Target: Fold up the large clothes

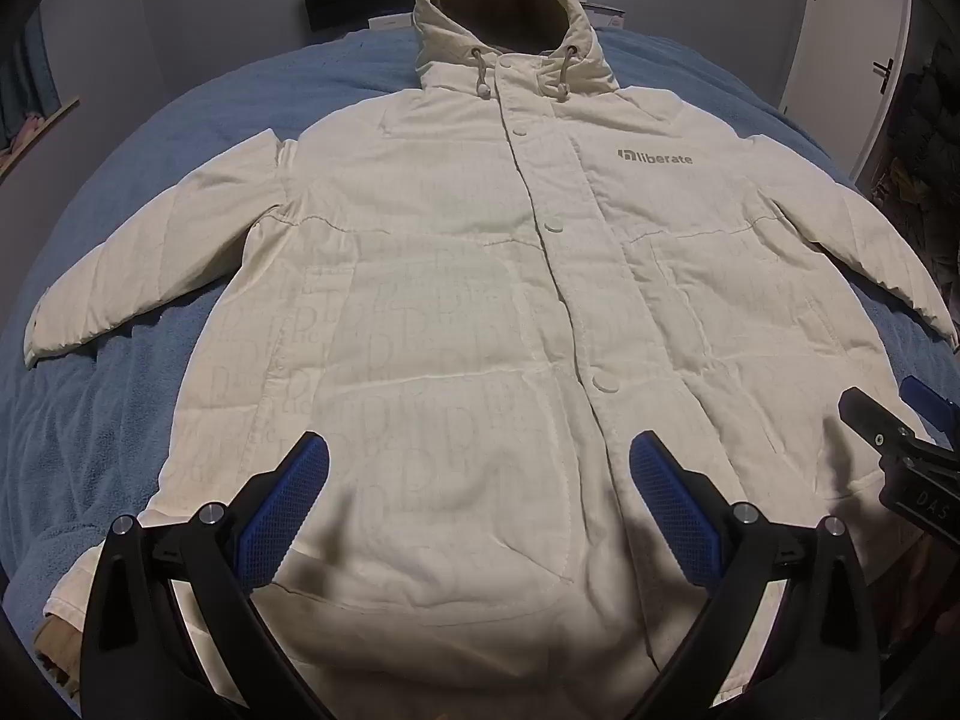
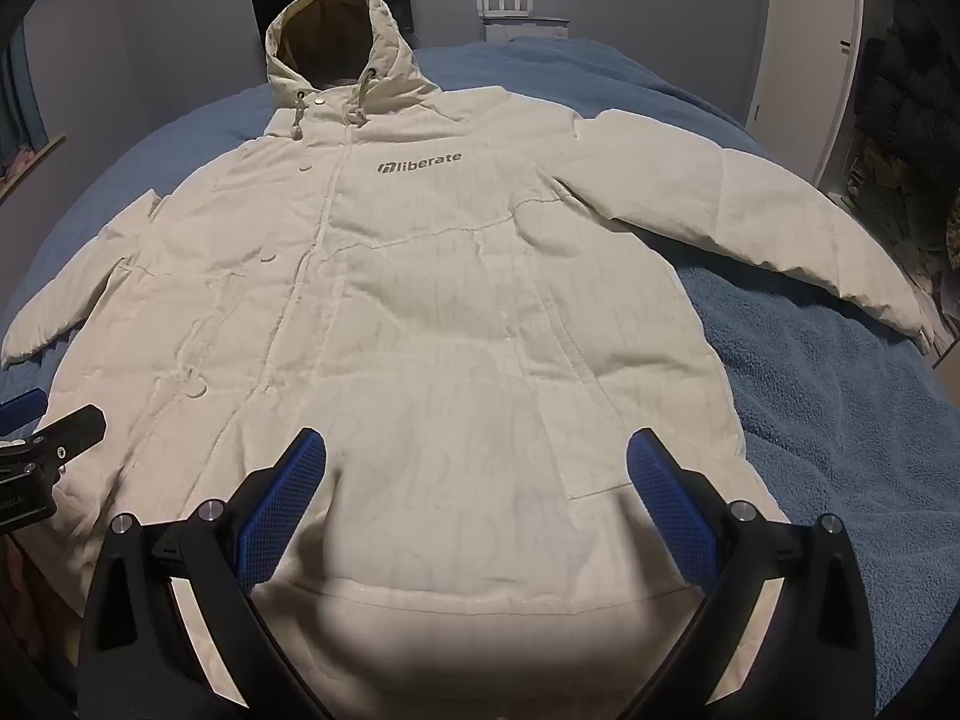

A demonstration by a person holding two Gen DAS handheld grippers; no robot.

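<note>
Cream padded coat (image 1: 456,300) lies flat, front up, on the blue blanket (image 1: 120,396), its long axis running straight away from both spread, empty grippers, hem nearest them, left gripper (image 1: 478,450) nearer its left-side sleeve (image 1: 150,276), right gripper (image 2: 477,450) nearer the other sleeve (image 2: 750,222).

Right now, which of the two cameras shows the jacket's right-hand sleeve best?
The right wrist view: that sleeve lies fully in frame, shoulder to cuff, on the blue blanket. The left wrist view squeezes the same sleeve against the picture's edge, heavily distorted.
</note>
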